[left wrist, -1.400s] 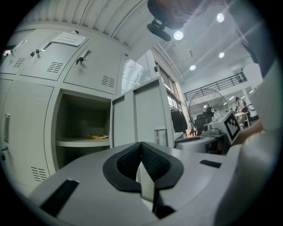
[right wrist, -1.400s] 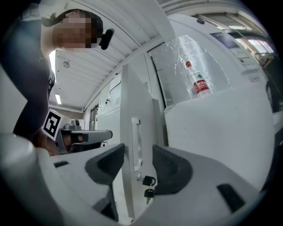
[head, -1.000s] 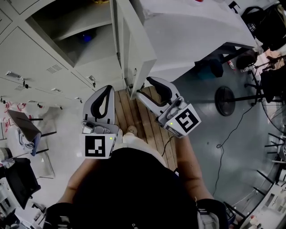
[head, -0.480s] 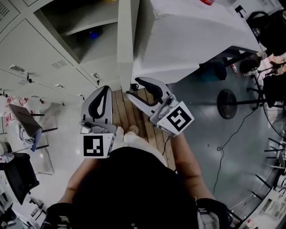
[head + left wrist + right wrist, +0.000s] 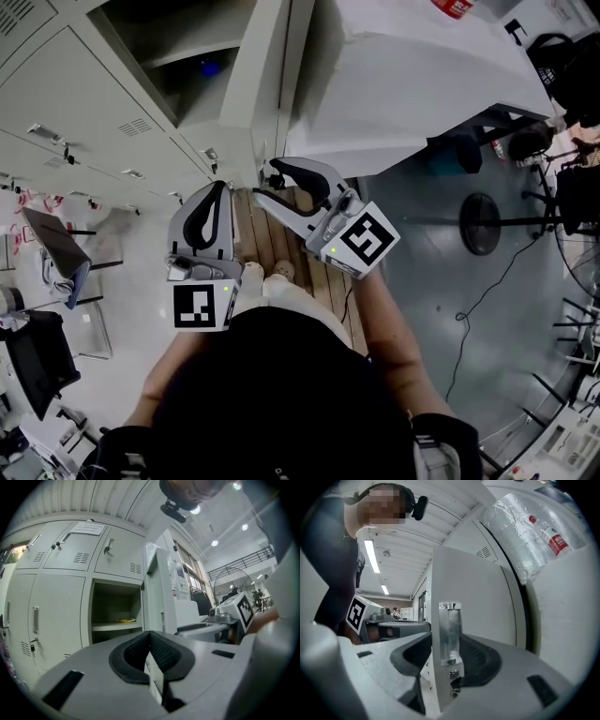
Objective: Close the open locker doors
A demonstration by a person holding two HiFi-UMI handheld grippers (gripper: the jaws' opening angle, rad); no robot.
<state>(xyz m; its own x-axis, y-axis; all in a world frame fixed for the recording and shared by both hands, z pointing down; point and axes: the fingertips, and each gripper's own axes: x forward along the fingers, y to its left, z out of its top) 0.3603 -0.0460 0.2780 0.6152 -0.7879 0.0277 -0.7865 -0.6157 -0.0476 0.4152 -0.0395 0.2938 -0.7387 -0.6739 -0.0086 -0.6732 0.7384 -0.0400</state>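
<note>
The fingers (image 5: 480, 656) of the right gripper (image 5: 447, 644) stand spread, one on either side of the free edge of the pale grey metal locker door (image 5: 473, 597). The door's silvery recessed handle (image 5: 450, 630) sits right between them. Whether the pads actually touch the sheet metal cannot be told. The left gripper (image 5: 150, 634) has its fingers pressed together with nothing between them.

Only the right gripper view shows the handle and the small fittings below it. The head view gives the door (image 5: 262, 75) nearly edge-on from above, reaching from the locker bank down to the right gripper (image 5: 267, 183). The left gripper view alone looks into the open compartment (image 5: 115, 616) beyond its fingers, where a shelf (image 5: 115, 626) carries a flat yellow object (image 5: 124, 619).

Against a second ago, the right fingers and the door edge between them have shifted toward the left gripper (image 5: 217, 187), which has hardly moved.

The door is plain and unmarked. It stands swung out from the lockers, just right of the left fingers.
</note>
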